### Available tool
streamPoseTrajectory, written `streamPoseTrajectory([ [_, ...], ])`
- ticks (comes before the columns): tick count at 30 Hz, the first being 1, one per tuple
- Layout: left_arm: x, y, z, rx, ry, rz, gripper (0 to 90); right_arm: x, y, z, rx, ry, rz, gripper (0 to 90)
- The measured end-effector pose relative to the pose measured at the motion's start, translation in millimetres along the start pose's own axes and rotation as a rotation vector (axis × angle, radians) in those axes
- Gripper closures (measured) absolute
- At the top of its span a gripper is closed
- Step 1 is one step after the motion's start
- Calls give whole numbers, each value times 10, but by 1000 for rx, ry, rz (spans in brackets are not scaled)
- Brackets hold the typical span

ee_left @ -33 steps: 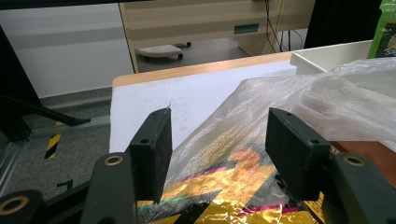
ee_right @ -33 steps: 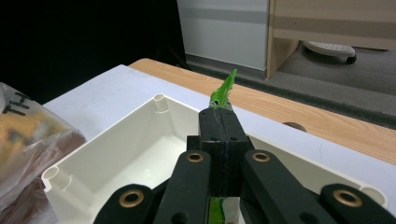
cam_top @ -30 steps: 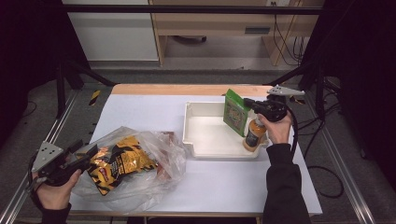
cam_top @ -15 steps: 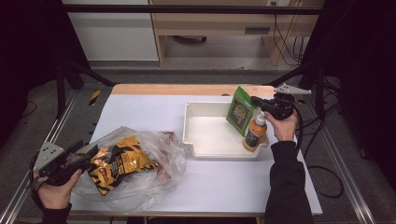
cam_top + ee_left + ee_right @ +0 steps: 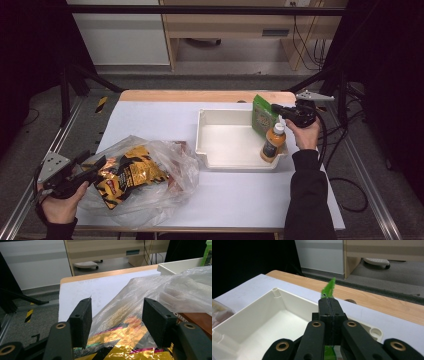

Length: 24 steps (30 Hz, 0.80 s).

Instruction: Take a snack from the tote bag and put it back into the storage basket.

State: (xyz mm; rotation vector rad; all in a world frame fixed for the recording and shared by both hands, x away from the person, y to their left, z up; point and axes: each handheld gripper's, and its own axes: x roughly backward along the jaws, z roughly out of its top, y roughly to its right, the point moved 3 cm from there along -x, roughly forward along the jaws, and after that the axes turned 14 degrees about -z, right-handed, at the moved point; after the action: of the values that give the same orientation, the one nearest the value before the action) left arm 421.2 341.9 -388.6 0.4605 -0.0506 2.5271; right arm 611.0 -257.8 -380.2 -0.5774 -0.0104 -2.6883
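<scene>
While clamped in right claw (image 5: 329, 305) — green packet (image 5: 261, 115) over tray (image 5: 220, 160) | left claw (image 5: 116, 317) wide — straddles bag (image 5: 155, 290)

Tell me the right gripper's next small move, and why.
Probably lower the green packet into the white bin and release: the right gripper pinches its top edge, jaws shut, and it hangs at the bin's right end, beside the orange bottle.

On the white-topped bench (image 5: 150, 120), a shallow white plastic tray (image 5: 227, 141) sits right of centre. The right gripper (image 5: 278, 109) is clamped on a flat green packet (image 5: 261, 116), held upright at the tray's far right corner, beside an orange bottle with a white cap (image 5: 273, 143). At the near left, the left gripper (image 5: 98, 163) meets a clear plastic bag (image 5: 165, 165) holding yellow-and-black snack packets (image 5: 125, 175).
</scene>
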Motion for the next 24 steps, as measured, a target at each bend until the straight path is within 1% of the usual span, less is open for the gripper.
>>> streamPoseTrajectory([
  [2,-1,5,2,-1,0,-1,407,14,28,-21,0,-11,-18,900],
  [4,-2,8,3,-1,-1,0,407,24,55,-50,-6,-9,-23,900],
  [7,-7,12,1,-2,-4,-1,407,26,99,-103,-3,-21,-43,900],
  [8,-9,12,1,-1,-4,-1,407,28,114,-118,-7,-16,-51,900],
  [12,-16,13,-3,-3,-9,-2,407,13,184,-187,-8,-16,-104,900],
  [16,-19,9,-6,-2,-10,-2,407,-3,227,-213,-8,6,-147,897],
  [18,-21,10,-7,-2,-10,-3,406,-14,238,-219,-22,9,-154,883],
  [21,-22,13,-7,-2,-10,-4,406,-29,239,-223,-13,10,-169,846],
  [24,-17,10,-6,-2,-9,-4,406,-36,245,-223,-23,10,-185,782],
])
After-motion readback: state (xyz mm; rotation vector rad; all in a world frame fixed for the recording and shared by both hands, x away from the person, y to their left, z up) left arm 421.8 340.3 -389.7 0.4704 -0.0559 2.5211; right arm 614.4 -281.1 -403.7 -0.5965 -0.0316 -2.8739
